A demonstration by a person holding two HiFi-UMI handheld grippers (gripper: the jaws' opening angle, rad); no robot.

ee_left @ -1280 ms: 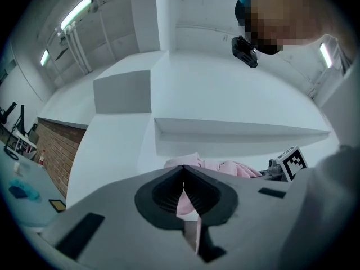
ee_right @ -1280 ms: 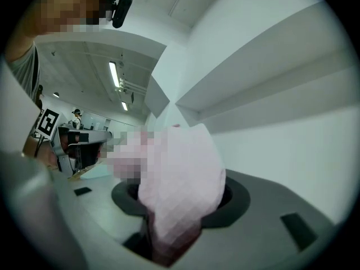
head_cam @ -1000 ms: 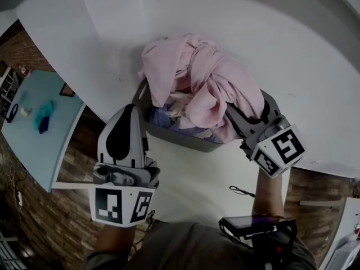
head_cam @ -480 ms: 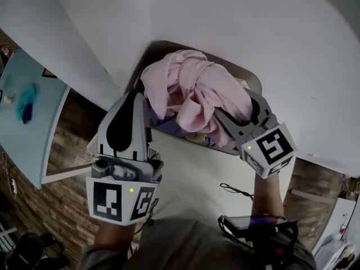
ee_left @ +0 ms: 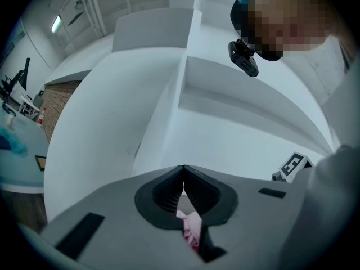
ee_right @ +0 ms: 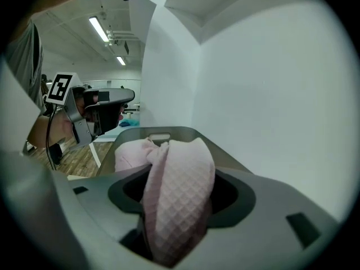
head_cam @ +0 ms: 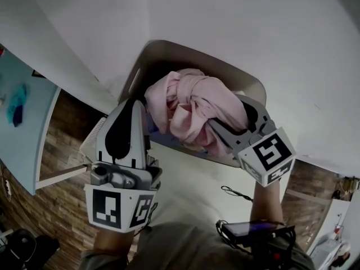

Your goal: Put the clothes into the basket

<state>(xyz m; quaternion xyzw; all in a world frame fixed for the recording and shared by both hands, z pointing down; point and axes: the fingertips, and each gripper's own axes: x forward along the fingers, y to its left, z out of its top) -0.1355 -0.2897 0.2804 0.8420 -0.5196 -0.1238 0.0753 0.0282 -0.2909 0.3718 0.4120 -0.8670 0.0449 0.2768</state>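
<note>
- Lower than a second ago, both grippers have brought the pink garment from above the rim down into the basket, whose far wall now shows bare.
- Nearest the person, the left gripper has its fingers pressed together with the tips meeting. A small tuft of the pink garment is pinched just behind them. That grip probably keeps the near-left edge of the cloth from spilling over the rim.
- Further in, the right gripper points down into the basket. Its fingers have just been opening, yet a thick quilted fold fills the gap and touches both sides, so the release looks begun rather than finished.
- Between the two grippers the garment sits bunched and knotted, mostly inside the basket but heaped proud of the near rim. It likely needs letting go and settling before the task is done.
- Beyond, the basket rests on the white surface, which stretches away bare behind it.
</note>
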